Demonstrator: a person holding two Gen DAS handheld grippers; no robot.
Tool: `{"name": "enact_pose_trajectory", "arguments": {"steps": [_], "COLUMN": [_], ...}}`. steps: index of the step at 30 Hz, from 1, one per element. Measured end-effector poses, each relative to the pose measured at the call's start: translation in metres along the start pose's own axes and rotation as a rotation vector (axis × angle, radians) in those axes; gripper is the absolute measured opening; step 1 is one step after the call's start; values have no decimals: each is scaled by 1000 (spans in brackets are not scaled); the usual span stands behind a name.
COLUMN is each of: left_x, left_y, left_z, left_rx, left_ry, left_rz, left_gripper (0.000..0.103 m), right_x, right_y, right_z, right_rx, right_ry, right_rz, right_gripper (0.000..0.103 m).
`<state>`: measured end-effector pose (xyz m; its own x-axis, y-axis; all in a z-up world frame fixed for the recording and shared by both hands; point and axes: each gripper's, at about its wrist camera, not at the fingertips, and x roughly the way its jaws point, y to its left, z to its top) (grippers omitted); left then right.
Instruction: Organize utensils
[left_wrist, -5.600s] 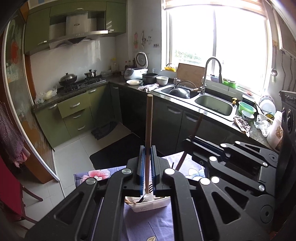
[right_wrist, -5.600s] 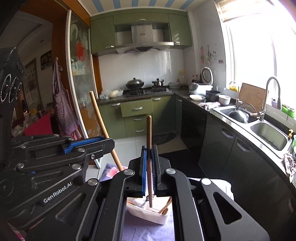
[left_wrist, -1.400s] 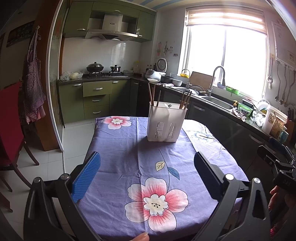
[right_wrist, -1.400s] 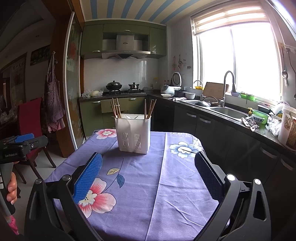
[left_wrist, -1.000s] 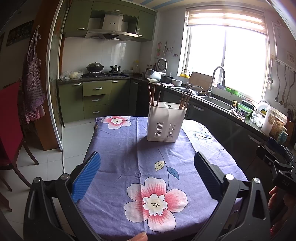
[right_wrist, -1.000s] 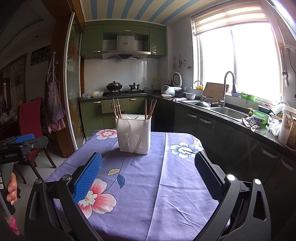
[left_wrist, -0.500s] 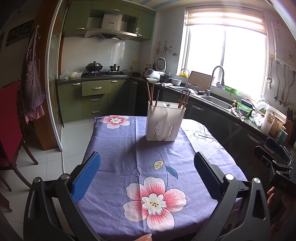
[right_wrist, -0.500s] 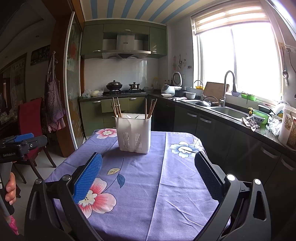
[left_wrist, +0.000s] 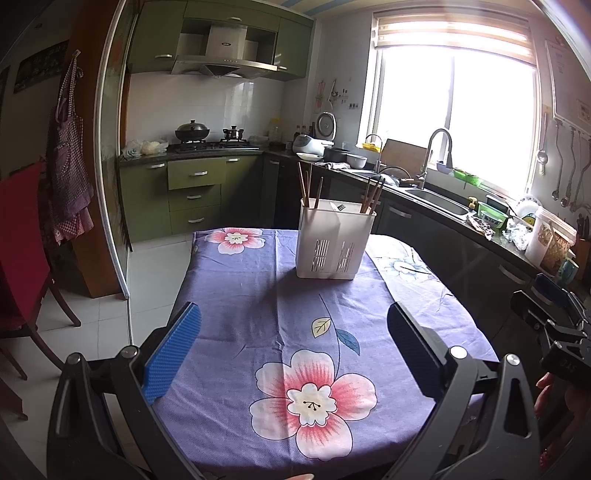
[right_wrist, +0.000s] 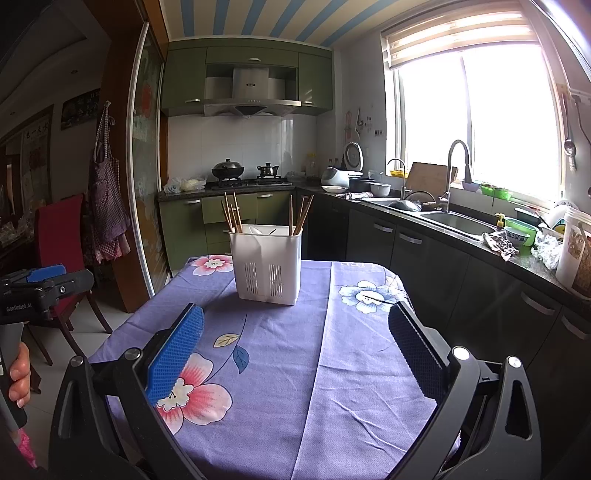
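A white slotted utensil holder stands on the far half of the purple flowered tablecloth; it also shows in the right wrist view. Brown chopsticks stand in its left and right compartments, and a fork tip shows in the middle. My left gripper is open and empty above the near table edge. My right gripper is open and empty, also at the near end, well short of the holder.
A red chair stands left of the table. Dark cabinets and a counter with a sink run along the right. The other gripper shows at the right edge of the left wrist view and at the left edge of the right wrist view.
Earlier each gripper was shut on a chopstick above the holder. Both are now open, empty and drawn back to the near table end; over the last second they barely shifted.
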<state>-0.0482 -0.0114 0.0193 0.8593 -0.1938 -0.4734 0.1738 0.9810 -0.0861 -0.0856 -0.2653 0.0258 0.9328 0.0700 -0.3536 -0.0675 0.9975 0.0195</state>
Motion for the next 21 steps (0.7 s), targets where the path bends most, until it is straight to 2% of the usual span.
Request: {"name": "enact_pose_trajectory", "arguments": {"steps": [11,21], "left_x": [-3,6], "left_y": [-8,1], "left_z": [0,0], "left_rx": [48,9], "left_ry": [-27,16], "left_rz": [20,-8], "left_gripper": [96,96], "right_x": [3,4], "right_y": [1,0], "right_z": [-4,-4], "right_rx": [1,1], "right_ry": [4,6], "right_rz": [-1,0], "right_gripper": [98,98]}}
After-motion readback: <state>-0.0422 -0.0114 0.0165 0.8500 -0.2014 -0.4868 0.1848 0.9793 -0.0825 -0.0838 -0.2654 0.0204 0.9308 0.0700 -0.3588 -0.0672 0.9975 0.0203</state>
